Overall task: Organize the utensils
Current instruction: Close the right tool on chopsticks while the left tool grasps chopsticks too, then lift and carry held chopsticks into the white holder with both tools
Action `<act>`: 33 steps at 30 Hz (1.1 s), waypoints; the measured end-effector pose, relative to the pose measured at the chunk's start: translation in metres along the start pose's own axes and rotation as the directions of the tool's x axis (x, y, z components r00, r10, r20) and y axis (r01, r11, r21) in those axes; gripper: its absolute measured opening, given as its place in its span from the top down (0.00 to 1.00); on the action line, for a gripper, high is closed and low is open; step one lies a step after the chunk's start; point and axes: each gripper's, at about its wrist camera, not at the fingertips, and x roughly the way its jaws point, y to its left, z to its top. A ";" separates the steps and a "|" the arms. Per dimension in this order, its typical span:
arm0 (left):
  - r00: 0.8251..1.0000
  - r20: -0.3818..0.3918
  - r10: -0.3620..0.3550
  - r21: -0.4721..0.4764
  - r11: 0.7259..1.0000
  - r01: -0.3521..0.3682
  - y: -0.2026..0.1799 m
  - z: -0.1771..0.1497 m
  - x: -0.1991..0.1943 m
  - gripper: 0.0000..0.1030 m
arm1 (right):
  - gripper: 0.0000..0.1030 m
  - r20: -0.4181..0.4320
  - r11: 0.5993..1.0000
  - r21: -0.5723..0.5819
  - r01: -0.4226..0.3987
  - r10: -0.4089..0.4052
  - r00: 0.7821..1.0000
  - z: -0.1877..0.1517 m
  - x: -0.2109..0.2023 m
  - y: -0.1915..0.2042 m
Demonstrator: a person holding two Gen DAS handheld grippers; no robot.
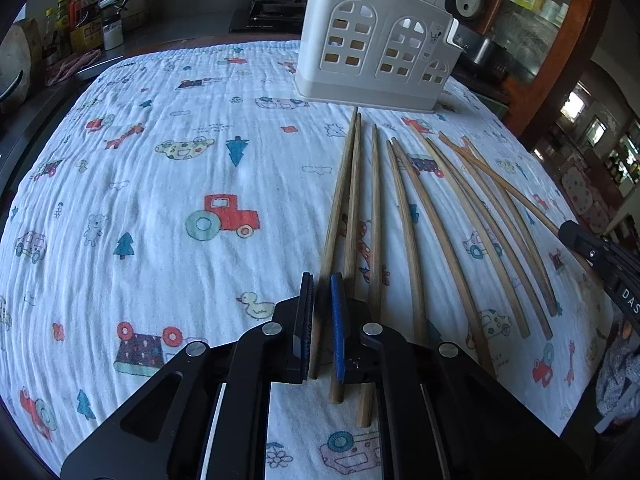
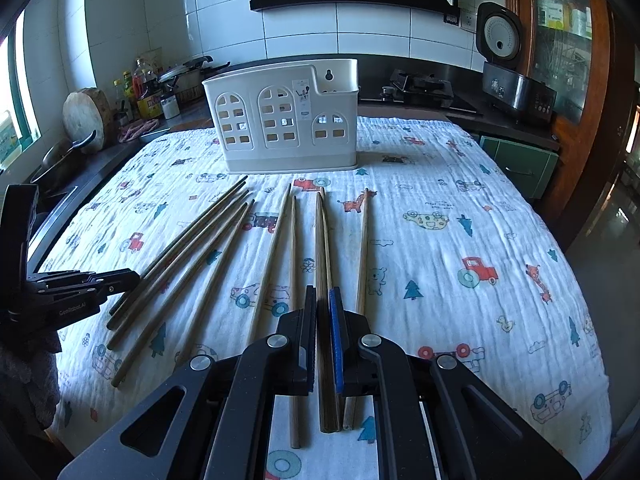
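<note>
Left tongs [image 1: 322, 280] clamped on one chopstick [image 1: 340, 192], the leftmost of the chopstick row [image 2: 224, 256]. Right tongs [image 2: 323, 294] clamped on a chopstick pair [image 2: 322, 240] nearer the row's right end. All sticks lie on the printed cloth [image 1: 160, 200] over the desk, tips toward the white utensil holder [image 2: 280, 120], which stands upright just beyond them.

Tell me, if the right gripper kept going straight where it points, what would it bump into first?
Probably the patterned cloth, since the right gripper, shut on chopsticks, angles downward. Farther along that line stands the white utensil holder; depth is unclear.
</note>
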 end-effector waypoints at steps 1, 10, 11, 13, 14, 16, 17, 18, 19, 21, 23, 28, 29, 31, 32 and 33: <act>1.000 0.008 0.022 0.020 1.000 -0.022 -0.004 -0.001 0.000 0.92 | 0.94 0.000 1.000 0.000 -0.002 0.002 1.000 0.000 0.000 -0.001; 0.999 0.014 0.038 -0.020 0.999 -0.038 -0.005 -0.001 0.000 0.92 | 0.94 -0.001 1.000 -0.002 -0.020 0.020 1.000 -0.003 0.000 -0.006; 0.999 0.014 0.047 -0.020 0.999 -0.047 -0.006 -0.001 0.000 0.93 | 0.94 0.000 1.000 -0.003 -0.022 0.022 1.000 -0.002 0.001 -0.007; 0.999 0.020 0.048 -0.038 0.998 -0.047 -0.005 0.001 -0.003 0.95 | 0.94 0.005 1.000 -0.003 -0.026 0.026 1.000 -0.002 -0.001 -0.007; 0.999 0.029 0.045 -0.045 0.998 -0.044 -0.005 0.002 -0.006 0.95 | 0.94 0.009 1.000 -0.004 -0.027 0.027 1.000 -0.001 -0.003 -0.007; 0.998 0.053 0.044 -0.037 0.998 -0.042 -0.008 0.004 -0.015 0.95 | 0.94 0.021 1.000 -0.007 -0.027 0.028 0.999 0.001 -0.008 -0.007; 0.997 0.063 0.045 -0.031 0.999 -0.043 -0.009 0.005 -0.021 0.95 | 0.94 0.028 1.000 -0.009 -0.028 0.029 0.999 0.002 -0.010 -0.007; 0.996 0.076 0.045 -0.026 0.999 -0.043 -0.010 0.006 -0.026 0.95 | 0.94 0.036 0.999 -0.011 -0.030 0.031 0.999 0.004 -0.013 -0.007; 0.995 0.091 0.045 -0.020 0.999 -0.043 -0.012 0.007 -0.032 0.95 | 0.94 0.044 0.999 -0.015 -0.031 0.031 0.999 0.006 -0.015 -0.007; 0.992 0.118 0.046 -0.012 0.999 -0.045 -0.015 0.010 -0.043 0.95 | 0.94 0.060 0.999 -0.021 -0.031 0.032 0.998 0.010 -0.019 -0.006; 0.988 0.146 0.043 -0.004 0.999 -0.043 -0.017 0.014 -0.054 0.95 | 0.94 0.075 0.999 -0.029 -0.036 0.038 0.997 0.015 -0.023 -0.005; 0.977 0.209 0.035 0.031 0.999 -0.042 -0.023 0.029 -0.078 0.95 | 0.94 0.094 0.997 -0.044 -0.057 0.061 0.994 0.030 -0.028 -0.005; 0.976 0.216 0.027 0.033 0.999 -0.035 -0.023 0.033 -0.081 0.95 | 0.94 0.098 0.997 -0.049 -0.062 0.067 0.993 0.036 -0.028 -0.005; 0.973 0.230 0.009 0.040 0.999 -0.019 -0.024 0.043 -0.087 0.95 | 0.94 0.102 0.996 -0.057 -0.067 0.073 0.992 0.043 -0.029 -0.007; 0.971 0.237 0.009 0.044 0.999 -0.020 -0.024 0.048 -0.090 0.95 | 0.94 0.103 0.996 -0.066 -0.067 0.073 0.992 0.049 -0.029 -0.007; 0.970 0.242 0.010 0.049 0.999 -0.023 -0.025 0.052 -0.092 0.95 | 0.94 0.103 0.995 -0.069 -0.069 0.076 0.992 0.054 -0.029 -0.008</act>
